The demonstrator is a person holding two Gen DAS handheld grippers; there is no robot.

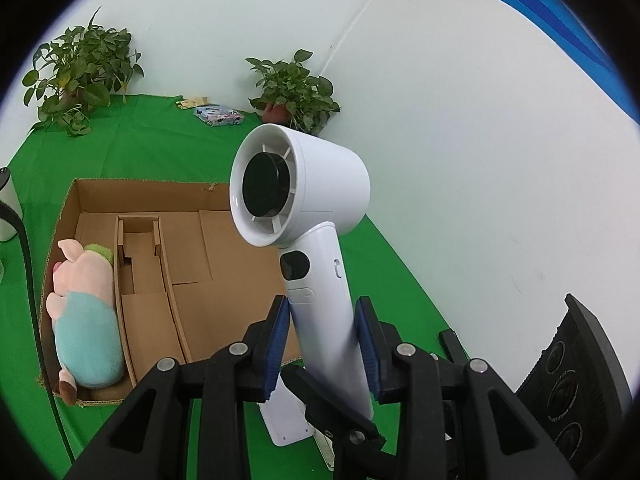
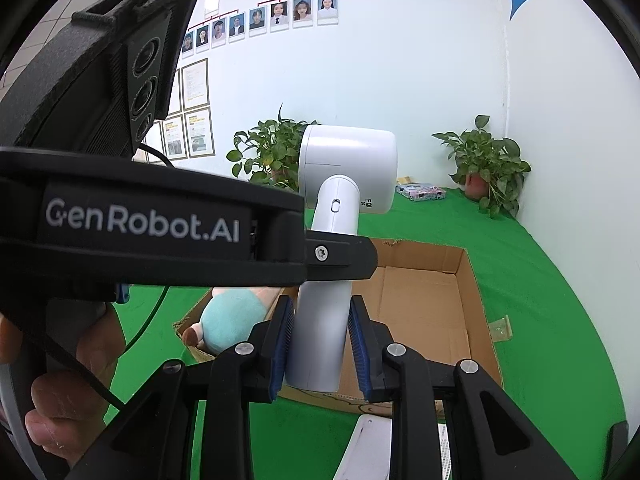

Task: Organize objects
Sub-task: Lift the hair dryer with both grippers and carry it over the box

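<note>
Both claws, left gripper [image 1: 322,344] and right gripper [image 2: 320,344], clamp the fan [image 1: 304,200] handle; keep them level together, lowering it into the cardboard box [image 1: 160,196] beside the plush pig [image 1: 84,304].

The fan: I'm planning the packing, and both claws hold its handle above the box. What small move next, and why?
Probably carry the fan a little forward and lower it toward the bare right part of the box. The left claw and right claw both clamp its handle, it hangs clear of the table, and the plush pig already fills the left compartment.
</note>
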